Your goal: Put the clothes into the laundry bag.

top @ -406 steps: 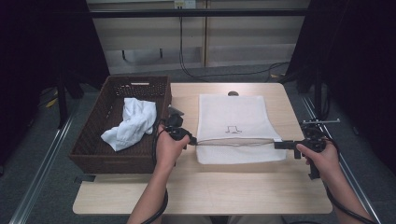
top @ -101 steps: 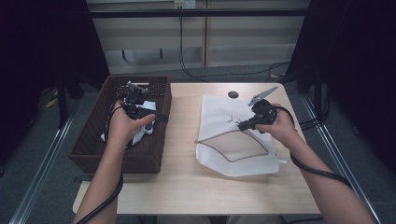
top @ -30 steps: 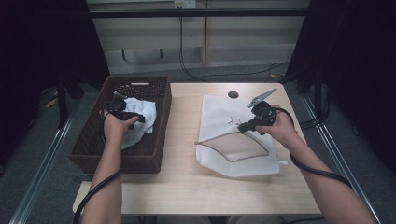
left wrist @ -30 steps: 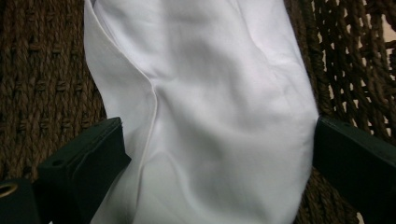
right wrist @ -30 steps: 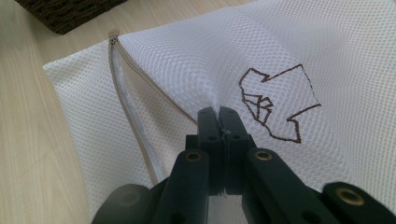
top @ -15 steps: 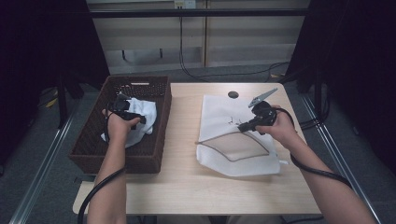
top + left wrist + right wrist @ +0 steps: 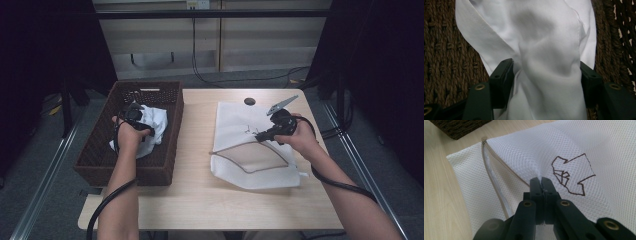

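A white cloth (image 7: 154,121) lies crumpled in the brown wicker basket (image 7: 95,160) at the table's left. My left gripper (image 7: 135,117) is down in the basket, open. In the left gripper view its jaws stand apart on either side of a bunched fold of the cloth (image 7: 544,37), touching it. At the right lies a white mesh laundry bag (image 7: 250,167) with its zipper (image 7: 496,185) undone. My right gripper (image 7: 257,134) is shut on the bag's upper layer (image 7: 599,150) and holds the mouth raised, beside a brown stitched shirt outline (image 7: 571,175).
The basket's woven floor (image 7: 444,50) shows around the cloth. A dark round hole (image 7: 249,101) sits in the wooden table (image 7: 200,200) behind the bag. Bare tabletop runs between basket and bag and along the front edge. Cables trail from both grippers.
My left hand has gone from the table to the basket and lowered its gripper onto the white cloth. My right gripper has kept the bag's mouth raised, hardly moving over the last second.
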`<state>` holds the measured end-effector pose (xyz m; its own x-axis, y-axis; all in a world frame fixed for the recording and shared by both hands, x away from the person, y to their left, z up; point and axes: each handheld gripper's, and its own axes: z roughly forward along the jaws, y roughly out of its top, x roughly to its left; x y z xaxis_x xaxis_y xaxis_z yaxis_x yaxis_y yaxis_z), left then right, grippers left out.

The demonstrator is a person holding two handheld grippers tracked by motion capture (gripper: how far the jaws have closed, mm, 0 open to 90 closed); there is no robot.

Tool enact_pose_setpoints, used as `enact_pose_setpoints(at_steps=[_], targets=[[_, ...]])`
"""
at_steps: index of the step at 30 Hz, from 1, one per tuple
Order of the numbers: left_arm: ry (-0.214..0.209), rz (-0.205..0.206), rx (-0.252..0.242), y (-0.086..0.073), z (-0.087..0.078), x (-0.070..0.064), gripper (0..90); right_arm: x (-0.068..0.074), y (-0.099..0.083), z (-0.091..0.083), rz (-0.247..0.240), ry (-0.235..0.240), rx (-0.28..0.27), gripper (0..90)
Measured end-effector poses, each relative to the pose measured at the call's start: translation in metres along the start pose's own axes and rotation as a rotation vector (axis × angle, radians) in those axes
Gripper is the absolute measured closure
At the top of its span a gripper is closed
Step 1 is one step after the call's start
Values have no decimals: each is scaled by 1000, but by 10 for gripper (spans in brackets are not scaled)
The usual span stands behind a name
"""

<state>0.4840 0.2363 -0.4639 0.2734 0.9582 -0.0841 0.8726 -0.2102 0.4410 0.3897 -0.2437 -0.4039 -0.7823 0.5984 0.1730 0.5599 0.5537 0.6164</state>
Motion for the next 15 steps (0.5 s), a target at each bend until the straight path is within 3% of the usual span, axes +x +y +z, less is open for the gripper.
enact_pose_setpoints(at_steps=[7, 13, 15], targets=[[54, 64, 18, 2, -3, -7, 580, -1, -2, 1, 0, 4, -7, 900], [61, 74, 26, 3, -7, -10, 658, -2, -3, 2, 6, 2, -3, 900], [57, 58, 27, 3, -9, -10, 670, -2, -3, 2, 8, 0, -3, 900]])
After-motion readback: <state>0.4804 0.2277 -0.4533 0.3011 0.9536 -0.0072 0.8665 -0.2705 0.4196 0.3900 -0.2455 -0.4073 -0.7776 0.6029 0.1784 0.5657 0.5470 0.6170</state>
